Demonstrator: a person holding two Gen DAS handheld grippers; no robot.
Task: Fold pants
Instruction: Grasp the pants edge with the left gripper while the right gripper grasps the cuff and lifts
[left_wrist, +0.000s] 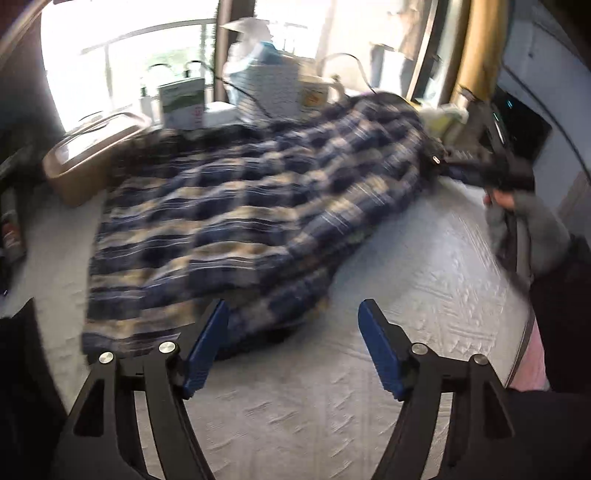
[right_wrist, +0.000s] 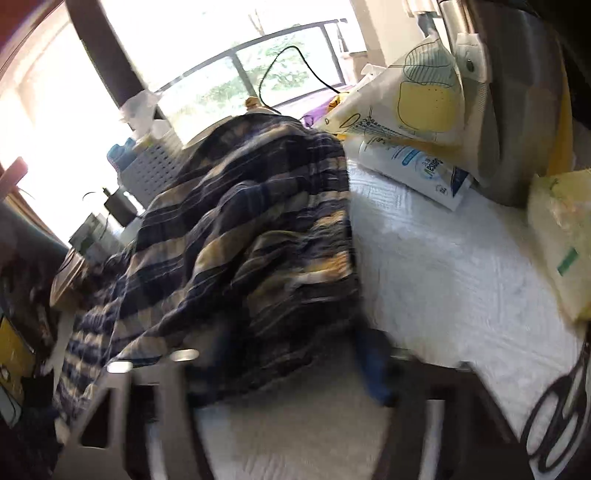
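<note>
Two tools in play, both ours. Left tool (left_wrist: 293, 347) has its blue pads (left_wrist: 380, 350) spread wide with nothing between them; it hangs over bare white desk (left_wrist: 424, 266), and the left pad sits just at the near edge of the pants (left_wrist: 236, 206) without pinching them.

Pants are plaid, navy and tan, lying in a rumpled heap across the desk's middle, running from the near left corner up toward the window (left_wrist: 122, 55). In the left view they show several layers stacked at the near end. Far end rides up against clutter at the back: a white perforated basket (left_wrist: 266, 88) and a green-and-white box (left_wrist: 183, 103). A tan bin (left_wrist: 85, 162) touches the pants' left side.

Right tool (right_wrist: 291, 365) is badly motion-blurred in its own view. A blue pad (right_wrist: 373, 373) shows right at the pants' (right_wrist: 240, 229) near hem, with fabric draped down over the gap. We cannot tell whether the pads press on the cloth. From the left view, the right tool (left_wrist: 461, 162) sits at the pants' far right end, held by a hand (left_wrist: 502, 201) in a grey sleeve.

Right of the pants: a white bottle (right_wrist: 413, 170) on its side, a yellow-print bag (right_wrist: 413, 96), a pale yellow pack (right_wrist: 561, 236), scissors (right_wrist: 557, 406) at the near right edge.
</note>
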